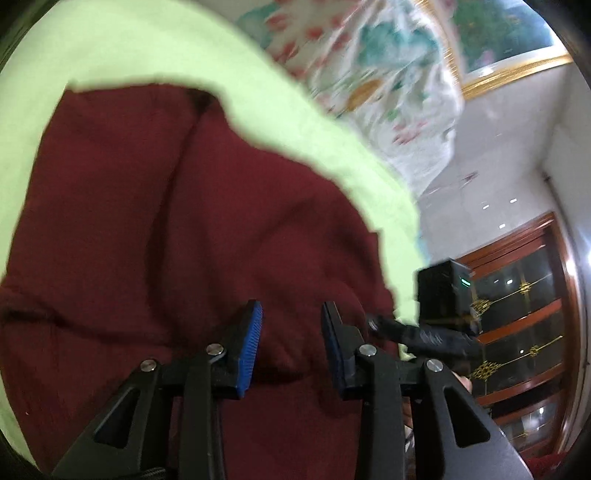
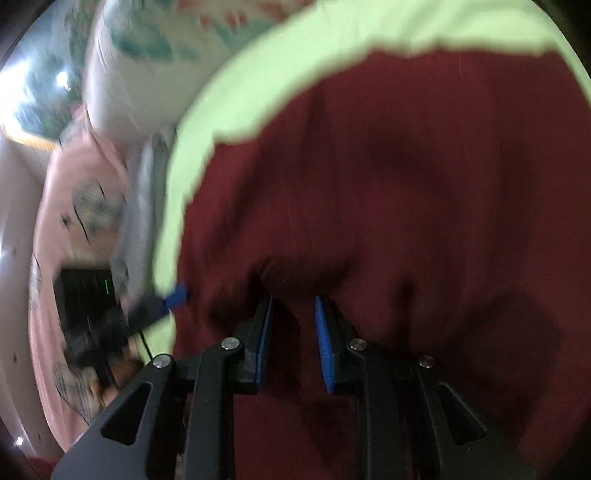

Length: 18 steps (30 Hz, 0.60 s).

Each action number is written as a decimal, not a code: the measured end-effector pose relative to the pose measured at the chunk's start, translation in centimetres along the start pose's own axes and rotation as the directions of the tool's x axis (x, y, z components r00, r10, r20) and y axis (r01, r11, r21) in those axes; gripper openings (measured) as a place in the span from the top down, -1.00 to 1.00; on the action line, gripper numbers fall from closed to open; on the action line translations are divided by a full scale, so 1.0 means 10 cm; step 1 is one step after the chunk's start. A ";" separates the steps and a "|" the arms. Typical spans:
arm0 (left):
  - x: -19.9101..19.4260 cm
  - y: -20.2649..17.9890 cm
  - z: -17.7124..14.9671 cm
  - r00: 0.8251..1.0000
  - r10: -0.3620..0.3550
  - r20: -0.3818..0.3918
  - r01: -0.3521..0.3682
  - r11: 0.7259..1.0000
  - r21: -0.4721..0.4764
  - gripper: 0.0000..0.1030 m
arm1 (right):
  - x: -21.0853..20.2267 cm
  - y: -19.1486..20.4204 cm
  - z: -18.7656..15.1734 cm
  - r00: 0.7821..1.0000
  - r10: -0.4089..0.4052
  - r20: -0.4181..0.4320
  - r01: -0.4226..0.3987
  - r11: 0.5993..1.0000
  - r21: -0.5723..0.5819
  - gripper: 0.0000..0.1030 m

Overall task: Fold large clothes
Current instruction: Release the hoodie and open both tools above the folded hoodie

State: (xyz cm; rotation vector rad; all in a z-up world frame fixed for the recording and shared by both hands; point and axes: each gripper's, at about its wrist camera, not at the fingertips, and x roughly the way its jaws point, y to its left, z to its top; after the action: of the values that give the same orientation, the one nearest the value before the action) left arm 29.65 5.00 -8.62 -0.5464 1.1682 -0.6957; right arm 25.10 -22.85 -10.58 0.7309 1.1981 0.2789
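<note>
A dark red garment point(image 1: 184, 221) lies spread and creased on a light green sheet point(image 1: 110, 48). My left gripper point(image 1: 291, 310) hovers low over the garment's near part, its blue-padded jaws apart with only cloth showing behind the gap. The right wrist view shows the same red garment point(image 2: 406, 184) on the green sheet point(image 2: 406, 26). My right gripper point(image 2: 293, 301) is open just above a fold, with nothing pinched between its pads. Each view catches the other gripper's black body, at the right point(image 1: 443, 291) and at the left point(image 2: 85, 295). Both views are blurred.
White floral bedding point(image 1: 369, 74) is heaped beyond the sheet, under a gold-framed picture point(image 1: 509, 37). A dark wooden glass-fronted cabinet point(image 1: 524, 314) stands at the right. Pink printed cloth point(image 2: 74, 184) and a grey cloth point(image 2: 140, 206) lie past the sheet's left edge.
</note>
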 end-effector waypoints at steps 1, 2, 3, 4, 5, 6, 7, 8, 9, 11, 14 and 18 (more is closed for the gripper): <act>0.03 0.05 -0.03 1.000 0.016 -0.016 -0.016 1.000 -0.008 0.35 | 0.01 -0.02 -0.11 1.000 -0.009 -0.015 0.008 1.000 -0.009 0.53; 0.07 0.13 -0.09 0.999 0.029 -0.042 -0.030 0.999 -0.020 0.36 | -0.01 -0.05 -0.20 1.000 -0.002 -0.012 0.002 1.000 -0.010 0.53; 0.08 0.19 -0.14 0.998 0.036 -0.059 -0.038 0.999 -0.029 0.39 | -0.05 -0.07 -0.25 1.000 0.005 -0.001 -0.005 1.000 -0.007 0.53; 0.07 0.24 -0.18 0.997 0.028 -0.066 -0.031 0.998 -0.052 0.45 | -0.09 -0.09 -0.29 1.000 0.002 0.012 -0.002 1.000 0.000 0.53; 0.05 0.26 -0.20 0.998 0.015 -0.062 -0.020 0.997 -0.069 0.45 | -0.16 -0.10 -0.32 1.000 -0.007 0.029 0.007 1.000 0.005 0.52; 0.01 0.27 -0.22 0.998 0.017 -0.059 -0.021 0.997 -0.075 0.44 | -0.23 -0.10 -0.34 0.999 -0.013 0.049 0.013 1.000 0.007 0.44; -0.07 0.25 -0.26 0.998 0.038 -0.052 -0.041 0.997 -0.070 0.42 | -0.31 -0.12 -0.38 0.997 -0.018 0.073 0.017 1.000 0.010 0.36; -0.15 0.22 -0.31 0.996 0.075 -0.042 -0.077 0.996 -0.054 0.32 | -0.39 -0.11 -0.40 0.996 -0.013 0.091 0.012 1.000 0.011 0.18; -0.22 0.21 -0.36 0.994 0.105 -0.033 -0.107 0.993 -0.042 0.28 | -0.47 -0.10 -0.44 0.994 -0.008 0.108 0.006 1.000 0.011 -0.02; -0.37 0.17 -0.48 0.992 0.126 -0.016 -0.126 0.992 -0.025 0.26 | -0.67 -0.09 -0.59 0.988 -0.018 0.152 0.018 1.000 -0.001 -0.14; -0.62 0.14 -0.76 0.989 0.144 0.014 -0.144 0.989 -0.024 0.19 | -0.81 -0.09 -0.79 0.985 -0.042 0.165 0.043 0.999 -0.004 -0.15; -0.88 0.08 -1.10 0.977 0.200 0.067 -0.200 0.980 -0.019 0.03 | -0.97 -0.27 -1.19 0.983 -0.089 0.159 0.083 0.995 0.048 -0.15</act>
State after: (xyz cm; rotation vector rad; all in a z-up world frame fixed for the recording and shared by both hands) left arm 17.37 11.71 -6.98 -0.4520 1.1456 -0.4939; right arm 10.24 -26.01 -7.16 0.7215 1.0811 0.1214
